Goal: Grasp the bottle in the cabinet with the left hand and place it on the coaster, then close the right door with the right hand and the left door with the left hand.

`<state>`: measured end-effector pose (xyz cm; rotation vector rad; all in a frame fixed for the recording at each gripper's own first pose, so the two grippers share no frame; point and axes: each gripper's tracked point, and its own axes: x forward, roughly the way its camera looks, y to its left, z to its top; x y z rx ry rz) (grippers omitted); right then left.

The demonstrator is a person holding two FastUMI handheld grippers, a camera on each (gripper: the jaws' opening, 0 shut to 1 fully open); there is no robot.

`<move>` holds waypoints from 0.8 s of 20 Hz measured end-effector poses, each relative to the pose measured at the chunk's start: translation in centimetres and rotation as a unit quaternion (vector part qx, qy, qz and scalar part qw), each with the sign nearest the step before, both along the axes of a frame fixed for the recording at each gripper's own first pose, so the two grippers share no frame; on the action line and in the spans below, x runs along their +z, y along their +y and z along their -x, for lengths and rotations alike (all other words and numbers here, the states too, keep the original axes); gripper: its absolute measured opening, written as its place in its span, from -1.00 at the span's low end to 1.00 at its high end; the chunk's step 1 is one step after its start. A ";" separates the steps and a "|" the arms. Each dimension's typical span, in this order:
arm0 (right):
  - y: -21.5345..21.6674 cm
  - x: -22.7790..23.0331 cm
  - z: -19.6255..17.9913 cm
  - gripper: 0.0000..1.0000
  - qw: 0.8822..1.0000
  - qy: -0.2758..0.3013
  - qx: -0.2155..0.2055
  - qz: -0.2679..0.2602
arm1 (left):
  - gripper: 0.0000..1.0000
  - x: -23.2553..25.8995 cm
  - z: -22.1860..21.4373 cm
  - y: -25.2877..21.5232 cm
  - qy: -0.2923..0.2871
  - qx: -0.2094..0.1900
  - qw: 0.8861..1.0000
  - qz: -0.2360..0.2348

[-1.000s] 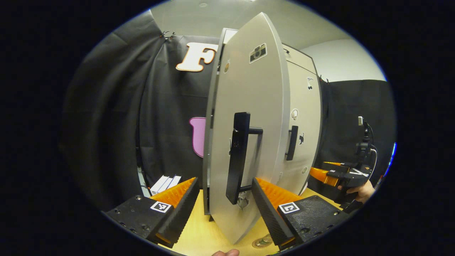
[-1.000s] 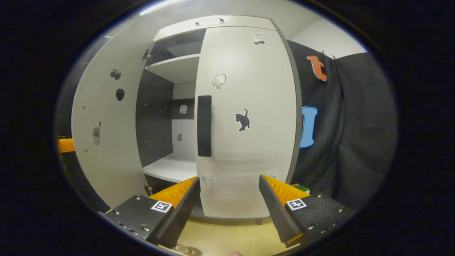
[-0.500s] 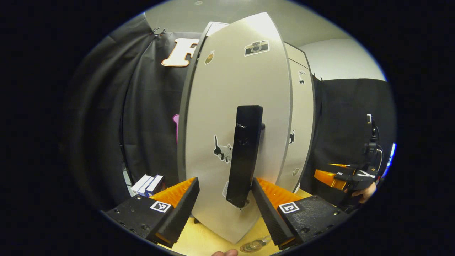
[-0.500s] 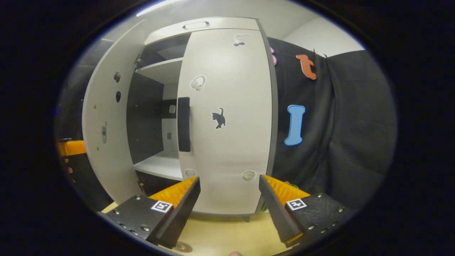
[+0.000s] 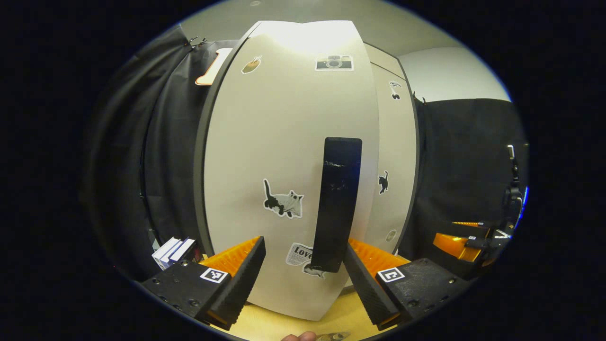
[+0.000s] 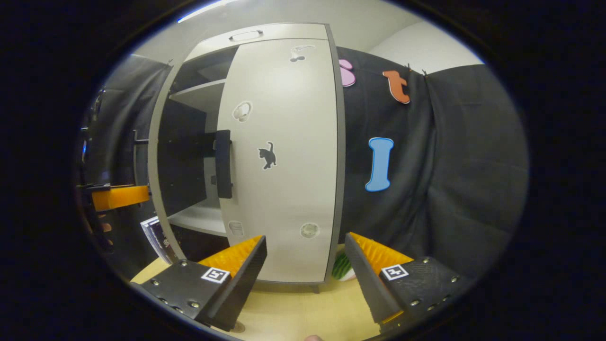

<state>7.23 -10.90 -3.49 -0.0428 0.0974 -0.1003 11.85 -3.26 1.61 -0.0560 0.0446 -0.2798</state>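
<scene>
The cabinet's left door (image 5: pixel 284 142) stands very close in front of my left gripper (image 5: pixel 303 251), which is open. Its black handle (image 5: pixel 338 203) ends just beside my gripper's right finger (image 5: pixel 364 279); neither finger presses on it. In the right gripper view this left door (image 6: pixel 158 156) is seen edge-on and still ajar, with a gap onto the shelf (image 6: pixel 199 218). The right door (image 6: pixel 284 166) lies flat against the cabinet. My right gripper (image 6: pixel 305 251) is open, a short way back from that door, holding nothing. A round clear thing (image 5: pixel 334 336) peeks in at the bottom edge; I cannot tell if it is the bottle.
Several books (image 5: pixel 173 251) stand left of the cabinet on the yellow tabletop (image 6: pixel 303 312). A green object (image 6: pixel 343 267) sits by the cabinet's right foot. Black cloth hangs on both sides. The other gripper (image 5: pixel 466 239) is at the right in the left gripper view.
The left door has swung far toward the cabinet, with my left gripper following its face. My right gripper has drawn back and turned right, away from the right door.
</scene>
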 end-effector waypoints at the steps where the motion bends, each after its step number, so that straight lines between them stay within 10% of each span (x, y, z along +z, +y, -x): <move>1: -0.1 -0.1 0.0 1.00 1.000 0.001 0.000 -0.001 | 0.97 0.1 -0.5 -0.2 -0.002 0.004 1.000 -0.002; 16: 2.5 0.0 -0.4 1.00 0.999 0.003 0.037 -0.012 | 0.99 -0.8 -8.0 -3.9 0.005 0.038 0.999 0.007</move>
